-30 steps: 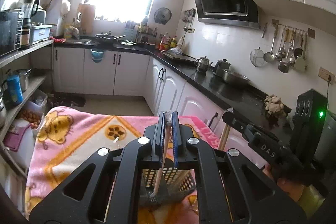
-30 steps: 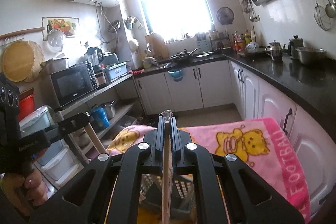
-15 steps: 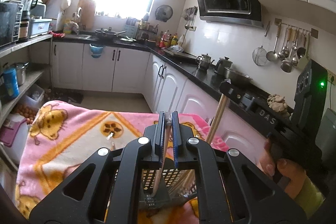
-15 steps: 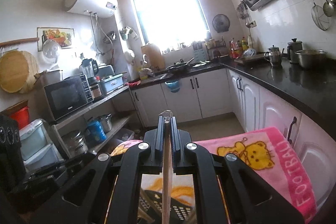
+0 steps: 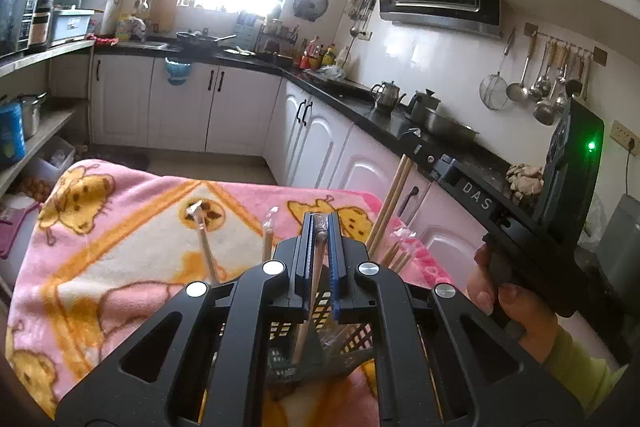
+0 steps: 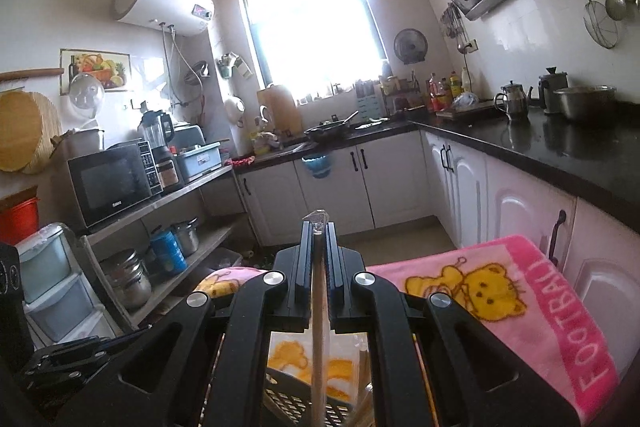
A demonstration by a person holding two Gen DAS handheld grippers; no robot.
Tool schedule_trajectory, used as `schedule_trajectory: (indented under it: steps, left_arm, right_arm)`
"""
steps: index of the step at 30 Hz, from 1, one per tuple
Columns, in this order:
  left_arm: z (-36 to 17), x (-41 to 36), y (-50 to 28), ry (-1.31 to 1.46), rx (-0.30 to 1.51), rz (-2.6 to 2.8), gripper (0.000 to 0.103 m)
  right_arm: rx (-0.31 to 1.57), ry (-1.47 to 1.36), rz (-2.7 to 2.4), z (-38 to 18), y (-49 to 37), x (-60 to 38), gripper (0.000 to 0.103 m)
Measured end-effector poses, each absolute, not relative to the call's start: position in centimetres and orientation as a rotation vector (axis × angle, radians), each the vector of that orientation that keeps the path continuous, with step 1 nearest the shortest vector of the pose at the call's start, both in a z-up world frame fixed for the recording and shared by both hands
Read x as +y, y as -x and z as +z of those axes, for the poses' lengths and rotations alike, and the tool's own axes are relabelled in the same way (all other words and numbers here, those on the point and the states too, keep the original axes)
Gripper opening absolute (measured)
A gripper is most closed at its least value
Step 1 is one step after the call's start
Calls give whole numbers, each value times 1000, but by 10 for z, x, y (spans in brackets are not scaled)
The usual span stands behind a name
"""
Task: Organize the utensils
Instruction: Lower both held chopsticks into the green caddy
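Observation:
My left gripper [image 5: 320, 223] is shut on a plastic-wrapped wooden chopstick [image 5: 310, 307] whose lower end reaches into a black perforated basket [image 5: 352, 339] on the pink blanket. Other wrapped chopsticks [image 5: 206, 247] stand in the basket. My right gripper [image 5: 412, 147] comes in from the right, held by a hand [image 5: 500, 299], with chopsticks [image 5: 390, 203] hanging from it over the basket. In the right wrist view the right gripper [image 6: 319, 227] is shut on a chopstick [image 6: 318, 327] that points down at the basket [image 6: 296, 399]. The left gripper [image 6: 68, 359] shows at the lower left.
A pink bear-print blanket [image 5: 120, 235] covers the table. A black countertop [image 5: 400, 115] with kettles and white cabinets runs along the right. Shelves [image 6: 168, 195] with a microwave, pots and jars stand on the left.
Both grippers have sunk toward the basket with their chopsticks. In the left wrist view the right gripper has moved in closer, and more standing chopsticks have come into sight.

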State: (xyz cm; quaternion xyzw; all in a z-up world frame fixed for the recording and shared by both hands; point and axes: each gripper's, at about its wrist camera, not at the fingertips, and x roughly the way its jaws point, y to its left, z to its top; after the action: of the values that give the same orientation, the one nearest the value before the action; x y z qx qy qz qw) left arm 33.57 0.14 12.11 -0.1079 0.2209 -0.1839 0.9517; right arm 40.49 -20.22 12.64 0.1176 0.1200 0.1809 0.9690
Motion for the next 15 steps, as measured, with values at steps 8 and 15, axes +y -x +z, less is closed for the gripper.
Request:
schedule_trajectory:
  steps: [8, 15]
  left_arm:
    - [107, 5, -339, 220, 471, -362, 2]
    - [98, 7, -339, 209, 499, -360, 2]
  right_arm:
    - [244, -250, 355, 104, -410, -197, 6]
    - [238, -253, 341, 90, -411, -191, 6]
